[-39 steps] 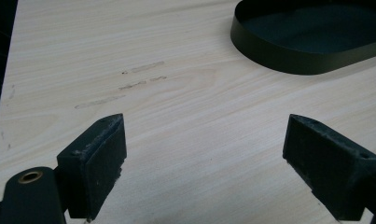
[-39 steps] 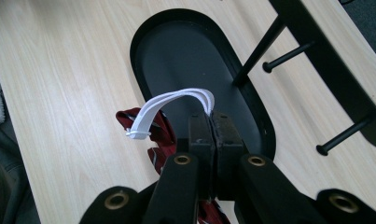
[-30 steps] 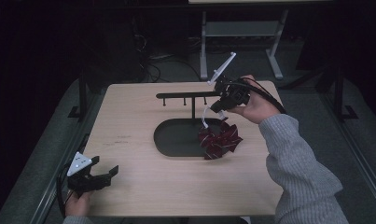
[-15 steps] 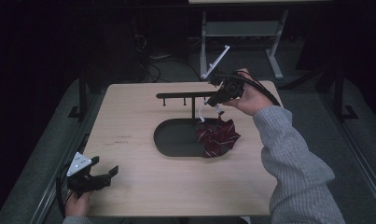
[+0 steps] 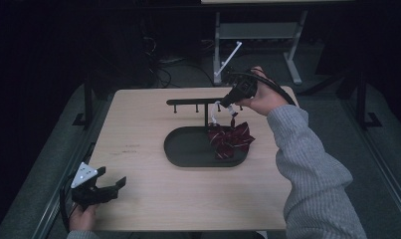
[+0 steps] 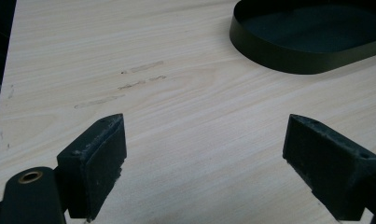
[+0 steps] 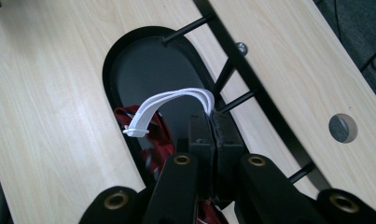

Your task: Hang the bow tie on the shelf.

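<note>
A dark red bow with a white elastic loop hangs just over the right end of a black oval tray. My right gripper is shut on the top of that loop, close beside the pegged crossbar of the black rack. In the right gripper view the jaws pinch the white loop, with the bow below and a peg just past the tips. My left gripper rests open near the table's front left corner, its jaws wide apart over bare wood.
The rack's post rises from the tray's back edge and carries several short pegs. A round hole pierces the tabletop behind the rack. Faint scuff marks lie left of the tray rim. A desk frame stands beyond the table.
My right gripper has shifted slightly left toward the crossbar, and the bow has come up and left with it. The left gripper has stayed put.
</note>
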Demonstrator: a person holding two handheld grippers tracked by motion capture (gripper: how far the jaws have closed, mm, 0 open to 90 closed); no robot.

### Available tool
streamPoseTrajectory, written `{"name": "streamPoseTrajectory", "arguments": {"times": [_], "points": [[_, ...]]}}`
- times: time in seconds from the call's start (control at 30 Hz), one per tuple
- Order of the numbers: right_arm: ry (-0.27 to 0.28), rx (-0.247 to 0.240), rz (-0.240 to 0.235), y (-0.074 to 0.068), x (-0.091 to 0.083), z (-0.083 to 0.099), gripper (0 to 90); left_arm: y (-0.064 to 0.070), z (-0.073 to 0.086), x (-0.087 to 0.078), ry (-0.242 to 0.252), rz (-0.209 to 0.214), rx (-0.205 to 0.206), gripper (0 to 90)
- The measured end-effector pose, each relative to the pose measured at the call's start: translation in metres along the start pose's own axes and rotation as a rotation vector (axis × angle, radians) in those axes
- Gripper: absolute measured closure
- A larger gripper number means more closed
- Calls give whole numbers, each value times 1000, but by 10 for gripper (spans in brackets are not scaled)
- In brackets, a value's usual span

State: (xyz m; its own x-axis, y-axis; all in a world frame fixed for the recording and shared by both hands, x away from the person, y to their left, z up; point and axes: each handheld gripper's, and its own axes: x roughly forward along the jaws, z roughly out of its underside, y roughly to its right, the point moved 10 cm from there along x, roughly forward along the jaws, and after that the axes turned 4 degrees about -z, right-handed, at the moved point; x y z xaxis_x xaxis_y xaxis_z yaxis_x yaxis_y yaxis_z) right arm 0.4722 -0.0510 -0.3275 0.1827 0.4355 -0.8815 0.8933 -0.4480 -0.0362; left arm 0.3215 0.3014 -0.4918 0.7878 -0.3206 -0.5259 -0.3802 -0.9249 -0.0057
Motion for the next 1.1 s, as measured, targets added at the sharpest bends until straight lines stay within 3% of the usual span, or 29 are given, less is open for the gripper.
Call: {"name": "streamPoseTrajectory", "arguments": {"times": [0.4,1.1], "points": [[-19,36,0,19,11,-5,878,0,0,0,0,2,-2,130],[-44,69,-5,29,21,-1,877,1,0,-1,1,5,-1,130]]}}
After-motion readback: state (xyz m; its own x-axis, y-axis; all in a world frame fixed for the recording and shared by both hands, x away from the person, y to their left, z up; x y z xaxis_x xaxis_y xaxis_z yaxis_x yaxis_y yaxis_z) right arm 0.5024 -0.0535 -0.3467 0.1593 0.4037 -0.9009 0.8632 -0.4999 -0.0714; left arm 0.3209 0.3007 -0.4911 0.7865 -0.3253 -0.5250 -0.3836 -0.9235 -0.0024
